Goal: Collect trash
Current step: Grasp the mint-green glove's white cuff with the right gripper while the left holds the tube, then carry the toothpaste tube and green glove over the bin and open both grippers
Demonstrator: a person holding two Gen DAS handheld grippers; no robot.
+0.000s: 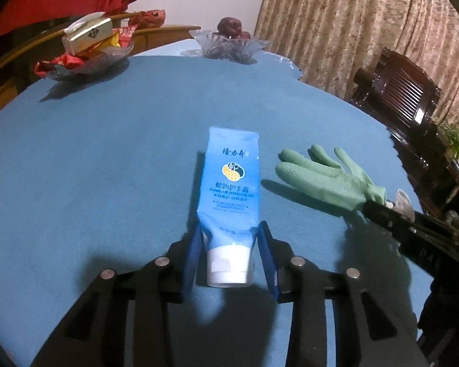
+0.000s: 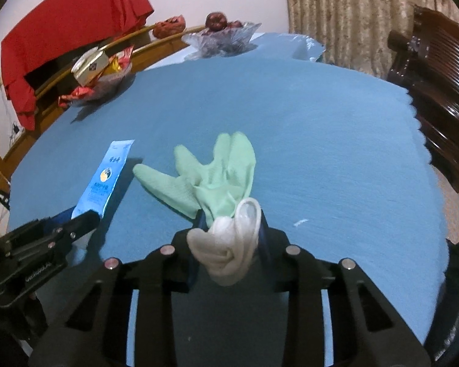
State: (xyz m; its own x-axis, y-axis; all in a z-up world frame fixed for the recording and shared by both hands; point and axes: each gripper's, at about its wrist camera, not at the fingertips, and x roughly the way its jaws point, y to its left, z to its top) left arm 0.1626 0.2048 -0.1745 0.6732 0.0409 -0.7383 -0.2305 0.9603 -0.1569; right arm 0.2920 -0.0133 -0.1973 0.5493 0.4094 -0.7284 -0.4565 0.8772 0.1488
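Gripping a blue hand-cream tube [image 1: 229, 195] near its white cap, my left gripper [image 1: 229, 238] is clamped on it above the blue table [image 1: 107, 153]. My right gripper [image 2: 229, 229] pinches a green glove [image 2: 217, 177] by its white cuff. Far off, one glass dish [image 1: 85, 64] holds snack packets and a box, another glass bowl [image 1: 229, 46] dark red fruit.

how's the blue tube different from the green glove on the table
The blue tube is a stiff printed tube with a white cap; the green glove is soft, textured and crumpled, with a white cuff. The tube sits between the left gripper's pads near its cap; the glove is pinched at its cuff by the right gripper. Both are on the blue tablecloth, side by side.
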